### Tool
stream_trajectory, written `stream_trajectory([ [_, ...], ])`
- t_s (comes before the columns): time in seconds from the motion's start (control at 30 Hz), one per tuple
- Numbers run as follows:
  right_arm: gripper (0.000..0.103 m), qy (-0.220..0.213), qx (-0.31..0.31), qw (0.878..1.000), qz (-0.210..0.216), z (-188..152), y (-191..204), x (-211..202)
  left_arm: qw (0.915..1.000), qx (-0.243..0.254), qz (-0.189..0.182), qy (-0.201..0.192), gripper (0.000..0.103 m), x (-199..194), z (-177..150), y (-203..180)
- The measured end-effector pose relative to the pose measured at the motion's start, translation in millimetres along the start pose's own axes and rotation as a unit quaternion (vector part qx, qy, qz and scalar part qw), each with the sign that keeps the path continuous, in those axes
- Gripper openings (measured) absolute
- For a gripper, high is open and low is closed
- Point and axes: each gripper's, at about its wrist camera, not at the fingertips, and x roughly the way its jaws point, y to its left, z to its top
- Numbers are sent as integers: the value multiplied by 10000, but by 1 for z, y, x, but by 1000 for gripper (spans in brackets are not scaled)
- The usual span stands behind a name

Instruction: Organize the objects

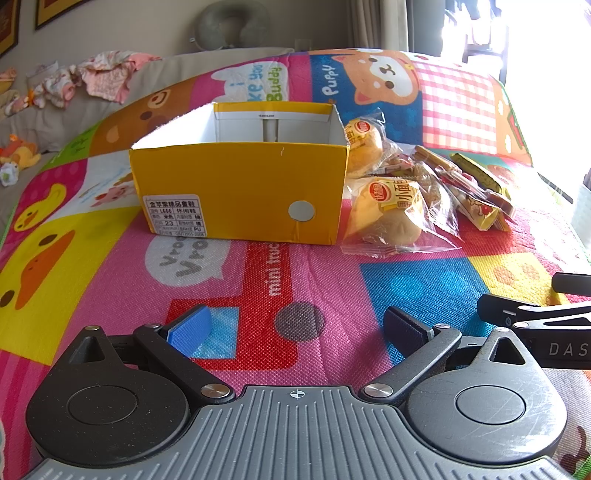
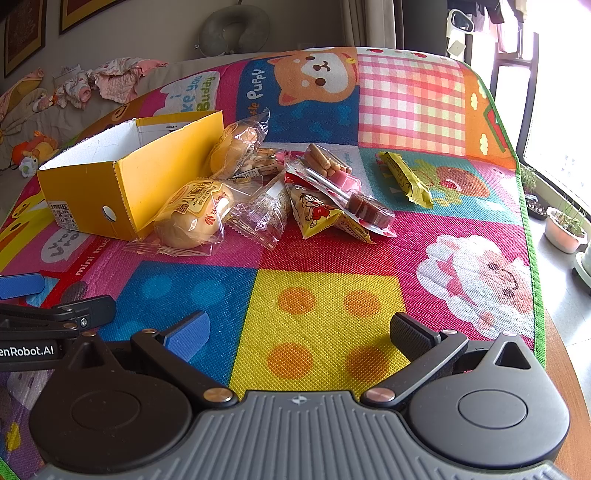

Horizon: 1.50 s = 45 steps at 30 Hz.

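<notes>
A yellow cardboard box [image 1: 240, 192], open on top and seemingly empty, stands on the colourful mat; it also shows in the right wrist view [image 2: 125, 181]. To its right lie snack packs: two wrapped buns [image 2: 192, 214] [image 2: 232, 147], a clear cracker pack [image 2: 266, 210], a biscuit-stick pack [image 2: 325, 162], a yellow triangular pack [image 2: 317, 214], a jelly cup [image 2: 369, 210] and a yellow bar [image 2: 406, 177]. My left gripper [image 1: 297, 325] is open and empty, in front of the box. My right gripper [image 2: 299, 332] is open and empty, in front of the snacks.
The playmat [image 2: 317, 306] covers a bed. Its right edge [image 2: 532, 258] drops to a floor with potted plants [image 2: 565, 229]. Crumpled clothes [image 1: 99, 77] and plush toys [image 1: 18, 155] lie at the far left. A neck pillow [image 1: 229, 26] leans on the wall.
</notes>
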Motion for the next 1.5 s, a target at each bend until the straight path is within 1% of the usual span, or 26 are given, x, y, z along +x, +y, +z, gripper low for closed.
stream_trajectory([
  [0.73,103,1,-12,10000,72,0,-3,-1,10000,27,35,7,102,3,-1,0],
  [0.9,103,-1,-54,10000,47,0,-2,-2,10000,13,6,1,102,2,-2,0],
  [0.97,103,26,-157,9999,-53,-2,-1,-8,10000,56,-44,5,102,2,-1,2],
  [1.07,103,330,-234,9989,-234,3,3,-13,9996,183,-109,209,102,3,5,3],
  [1.1,103,505,-89,9984,-247,6,2,-12,9990,268,-122,334,102,3,9,3],
  [1.13,103,761,284,9964,-235,11,-3,-9,9980,401,-139,478,102,4,14,3],
  [1.17,103,819,503,9951,-241,13,-6,-8,9965,518,-170,632,102,6,19,2],
  [1.2,103,945,598,9933,-277,17,-7,-6,9951,531,-227,804,102,8,23,4],
  [1.23,103,1081,576,9919,-330,20,-6,-3,9938,436,-304,976,102,11,27,7],
  [1.27,103,1198,511,9906,-405,23,-2,0,9927,395,-368,1078,102,13,30,10],
  [1.33,103,1358,654,9873,-497,27,-2,2,9905,499,-447,1202,102,15,33,12],
  [1.4,103,1308,683,9875,-562,27,0,3,9893,564,-532,1237,102,14,33,14],
  [1.5,103,1060,756,9896,-615,23,0,2,9890,627,-617,1190,102,12,30,16],
])
